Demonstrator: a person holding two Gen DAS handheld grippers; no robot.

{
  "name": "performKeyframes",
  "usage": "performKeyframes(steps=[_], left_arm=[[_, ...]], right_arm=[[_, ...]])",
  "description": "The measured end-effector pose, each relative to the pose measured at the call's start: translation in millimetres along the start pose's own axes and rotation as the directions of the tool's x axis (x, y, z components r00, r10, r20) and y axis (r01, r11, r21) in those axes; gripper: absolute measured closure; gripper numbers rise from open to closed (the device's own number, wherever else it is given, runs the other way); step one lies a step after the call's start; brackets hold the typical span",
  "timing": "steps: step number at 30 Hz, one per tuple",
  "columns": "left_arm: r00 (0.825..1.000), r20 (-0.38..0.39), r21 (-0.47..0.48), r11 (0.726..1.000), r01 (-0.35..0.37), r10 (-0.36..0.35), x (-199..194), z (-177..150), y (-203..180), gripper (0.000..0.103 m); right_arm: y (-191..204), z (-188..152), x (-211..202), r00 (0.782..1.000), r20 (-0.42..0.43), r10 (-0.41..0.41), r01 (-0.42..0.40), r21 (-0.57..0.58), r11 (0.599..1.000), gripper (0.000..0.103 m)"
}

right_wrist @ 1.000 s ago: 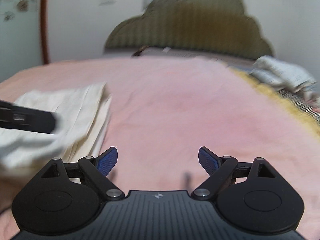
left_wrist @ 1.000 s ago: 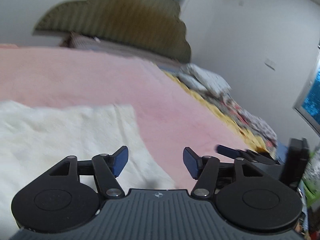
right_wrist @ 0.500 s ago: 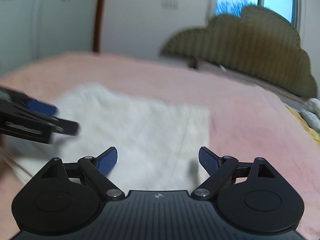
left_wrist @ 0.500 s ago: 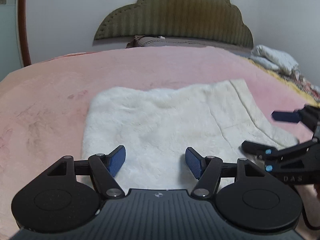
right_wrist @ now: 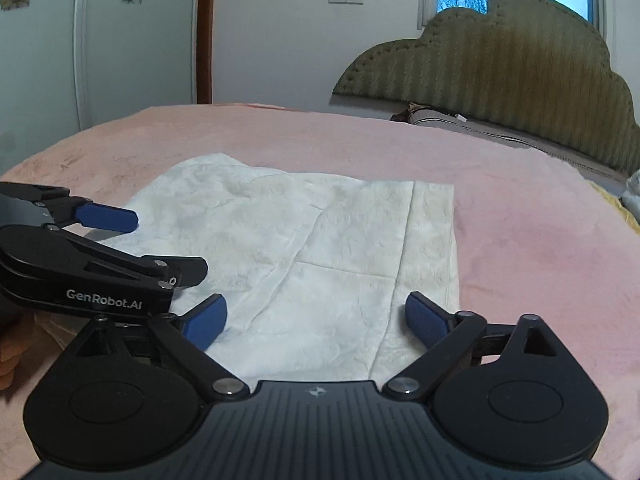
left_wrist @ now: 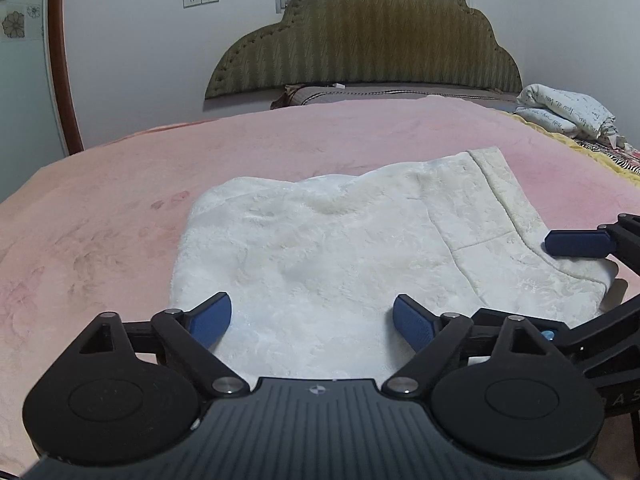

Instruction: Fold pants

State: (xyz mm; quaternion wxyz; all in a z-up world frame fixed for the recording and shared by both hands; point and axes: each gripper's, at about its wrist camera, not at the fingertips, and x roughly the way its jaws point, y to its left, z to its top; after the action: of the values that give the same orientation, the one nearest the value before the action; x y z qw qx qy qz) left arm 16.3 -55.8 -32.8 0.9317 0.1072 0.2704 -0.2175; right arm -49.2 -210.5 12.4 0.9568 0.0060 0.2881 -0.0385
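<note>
The white fleecy pants lie folded into a flat rectangle on the pink bed cover; they also show in the right wrist view. My left gripper is open and empty, low over the near edge of the pants. My right gripper is open and empty over the near right part of the pants. The right gripper shows at the right edge of the left wrist view, and the left gripper at the left of the right wrist view. Both sit side by side.
An olive padded headboard stands at the far end of the bed. Folded printed bedding lies at the far right on a yellow cover. A wardrobe with flower stickers and a brown door frame are to the left.
Both grippers have swung left from the bare pink cover and now face the folded pants, close together. Both stayed open and empty.
</note>
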Motion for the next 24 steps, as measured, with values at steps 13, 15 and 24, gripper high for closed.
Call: performKeyframes(steps=[13, 15, 24], left_arm=[[0.998, 0.038, -0.006, 0.999, -0.042, 0.042, 0.0, -8.2, 0.0, 0.0], [0.998, 0.038, -0.006, 0.999, -0.044, 0.045, 0.1, -7.8, 0.3, 0.0], [0.998, 0.031, -0.007, 0.999, -0.045, 0.045, 1.2, -7.8, 2.0, 0.0]], right_arm=[[-1.7, -7.8, 1.0, 0.999, 0.036, 0.013, -0.013, 0.012, 1.0, 0.0], [-1.4, -7.6, 1.3, 0.999, 0.037, 0.013, -0.013, 0.012, 1.0, 0.0], [-2.0, -7.7, 1.8, 0.999, 0.034, 0.014, -0.015, 0.017, 1.0, 0.0]])
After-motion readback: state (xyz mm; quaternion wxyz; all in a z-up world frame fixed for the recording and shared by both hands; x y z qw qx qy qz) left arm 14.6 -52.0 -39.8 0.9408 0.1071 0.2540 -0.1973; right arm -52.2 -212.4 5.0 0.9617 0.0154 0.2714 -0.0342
